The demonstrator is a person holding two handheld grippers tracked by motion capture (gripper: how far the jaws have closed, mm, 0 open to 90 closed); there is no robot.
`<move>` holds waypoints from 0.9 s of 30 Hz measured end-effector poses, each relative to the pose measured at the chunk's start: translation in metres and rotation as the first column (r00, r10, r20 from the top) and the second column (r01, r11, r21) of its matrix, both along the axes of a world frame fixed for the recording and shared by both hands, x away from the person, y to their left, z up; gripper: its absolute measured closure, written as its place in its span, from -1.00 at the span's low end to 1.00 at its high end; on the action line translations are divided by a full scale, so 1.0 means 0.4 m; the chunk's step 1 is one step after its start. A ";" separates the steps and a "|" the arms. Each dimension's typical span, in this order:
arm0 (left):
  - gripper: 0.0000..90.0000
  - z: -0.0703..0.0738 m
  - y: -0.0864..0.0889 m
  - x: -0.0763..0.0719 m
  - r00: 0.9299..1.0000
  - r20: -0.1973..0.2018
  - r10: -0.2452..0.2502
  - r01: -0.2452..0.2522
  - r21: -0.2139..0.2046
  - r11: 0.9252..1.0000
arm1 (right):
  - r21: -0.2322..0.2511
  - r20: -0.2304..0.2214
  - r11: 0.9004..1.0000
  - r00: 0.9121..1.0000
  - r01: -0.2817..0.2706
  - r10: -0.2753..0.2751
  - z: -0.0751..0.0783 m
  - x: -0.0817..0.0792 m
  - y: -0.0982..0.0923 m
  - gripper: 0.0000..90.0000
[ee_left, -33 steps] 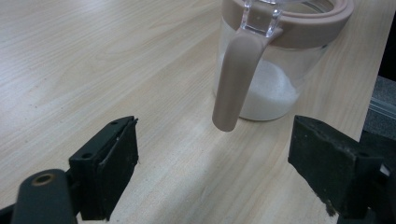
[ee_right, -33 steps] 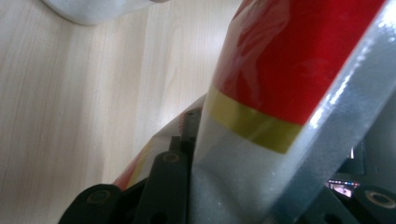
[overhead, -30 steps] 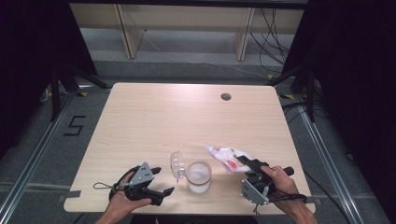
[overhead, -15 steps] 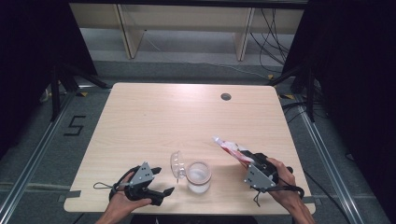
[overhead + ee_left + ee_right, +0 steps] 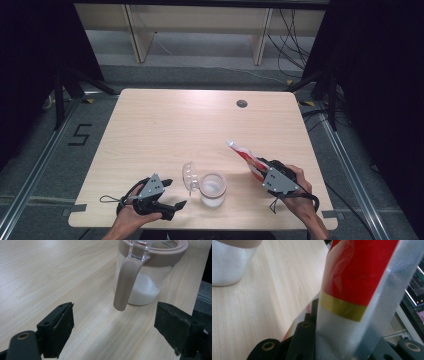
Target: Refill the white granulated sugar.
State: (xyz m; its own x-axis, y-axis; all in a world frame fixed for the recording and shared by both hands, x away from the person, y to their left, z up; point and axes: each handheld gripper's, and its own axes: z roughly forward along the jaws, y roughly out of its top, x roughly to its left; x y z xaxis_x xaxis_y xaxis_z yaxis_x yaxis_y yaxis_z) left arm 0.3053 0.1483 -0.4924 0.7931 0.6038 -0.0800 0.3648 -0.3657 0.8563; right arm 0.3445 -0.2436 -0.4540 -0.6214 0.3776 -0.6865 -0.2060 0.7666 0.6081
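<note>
A: What has changed since the earlier frames?

B: The right gripper (image 5: 261, 168), near the tabletop's front right corner, has swung its red-and-white pouch (image 5: 244, 155). A second ago the pouch lay low and pointed across toward the jar; now it stands tilted, its sealed tip up and leaning toward the far edge of the tabletop (image 5: 165, 120). The hand has also drawn slightly nearer the front edge.

A: Is the pouch gripped?

B: Yes. In the right gripper view the pouch (image 5: 352, 290) rises straight out from between the black jaws, which are clamped on its lower end.

A: And the left side?

B: The left gripper (image 5: 172, 192) sits where it was, near the front edge left of centre. In the left gripper view its jaws stand wide apart with nothing between them, aimed at the jar.

A: Where is the jar?

B: The clear jar (image 5: 212, 189) stands near the front edge, about midway, between the two grippers, in the same spot as before. Its hinged lid (image 5: 188, 176) is flipped open on the left. The left gripper view shows white powder (image 5: 145, 290) in the bottom and a beige handle (image 5: 125, 285) on the side facing the left gripper.
</note>
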 end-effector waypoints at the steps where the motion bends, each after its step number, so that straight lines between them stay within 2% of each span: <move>1: -0.65 0.001 0.000 0.000 1.000 -0.004 -0.004 0.004 0.003 1.000 | 0.030 -0.019 0.999 1.000 0.023 -0.023 -0.003 0.001 -0.007 0.75; 3: -0.65 0.001 0.000 0.000 1.000 -0.004 -0.003 0.003 0.003 1.000 | 0.067 -0.033 0.996 0.998 0.053 -0.050 -0.006 0.001 -0.015 0.75; 4: -0.65 0.001 0.000 -0.001 1.000 -0.003 0.000 0.000 0.006 1.000 | 0.103 -0.062 0.992 0.996 0.068 -0.062 -0.006 -0.001 -0.019 0.75; 7: -0.65 0.001 0.001 0.000 1.000 -0.003 -0.002 0.002 0.001 1.000 | 0.151 -0.090 0.984 0.993 0.092 -0.079 -0.008 0.002 -0.029 0.75; 11: -0.65 0.001 0.002 0.000 1.000 -0.002 -0.002 0.002 0.006 1.000 | 0.187 -0.110 0.973 0.988 0.132 -0.112 -0.009 -0.003 -0.043 0.74; 12: -0.65 0.002 0.002 0.001 1.000 0.003 -0.004 0.004 0.007 1.000 | 0.187 -0.110 0.973 0.988 0.132 -0.112 -0.009 -0.003 -0.043 0.74; 13: -0.65 0.002 0.002 0.001 1.000 0.003 -0.003 0.003 0.008 1.000 | 0.213 -0.130 0.966 0.984 0.148 -0.122 -0.011 -0.008 -0.050 0.74; 15: -0.66 0.002 0.002 0.001 1.000 0.002 -0.002 0.002 0.006 1.000 | 0.227 -0.147 0.959 0.979 0.170 -0.138 -0.014 -0.014 -0.057 0.73; 17: -0.66 0.001 0.002 0.001 1.000 0.002 -0.003 0.003 0.006 1.000 | 0.236 -0.145 0.957 0.980 0.170 -0.138 -0.017 -0.016 -0.064 0.73; 19: -0.65 0.002 0.002 0.001 1.000 0.003 -0.003 0.003 0.009 1.000 | 0.276 -0.173 0.942 0.974 0.189 -0.145 -0.020 -0.020 -0.072 0.72; 20: -0.66 0.002 0.002 0.001 1.000 0.003 -0.003 0.003 0.007 1.000 | 0.269 -0.156 0.944 0.976 0.193 -0.155 -0.022 -0.021 -0.076 0.72; 22: -0.65 0.002 0.002 0.001 1.000 0.003 -0.003 0.003 0.007 1.000 | 0.262 -0.157 0.944 0.974 0.200 -0.163 -0.024 -0.023 -0.077 0.71; 23: -0.66 0.002 0.002 0.001 1.000 0.004 -0.002 0.002 0.006 1.000 | 0.284 -0.166 0.937 0.973 0.201 -0.159 -0.026 -0.025 -0.082 0.71; 24: -0.65 0.002 0.002 0.001 1.000 0.004 -0.002 0.002 0.006 1.000 | 0.284 -0.164 0.937 0.973 0.204 -0.162 -0.026 -0.026 -0.082 0.70; 25: -0.65 0.002 0.002 0.001 1.000 0.004 -0.002 0.002 0.006 1.000 | 0.276 -0.155 0.941 0.975 0.195 -0.157 -0.026 -0.025 -0.082 0.70; 27: -0.65 0.002 0.002 0.001 1.000 0.004 -0.001 0.001 0.006 1.000 | 0.286 -0.157 0.936 0.974 0.203 -0.163 -0.027 -0.027 -0.081 0.65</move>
State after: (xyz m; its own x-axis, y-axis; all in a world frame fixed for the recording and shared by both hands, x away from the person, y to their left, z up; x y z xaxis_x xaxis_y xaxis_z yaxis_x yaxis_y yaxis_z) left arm 0.3055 0.1492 -0.4917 0.7943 0.6031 -0.0735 0.3611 -0.3713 0.8554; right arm 0.3339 -0.2760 -0.4649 -0.5974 0.6684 -0.4431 0.0163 0.5626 0.8266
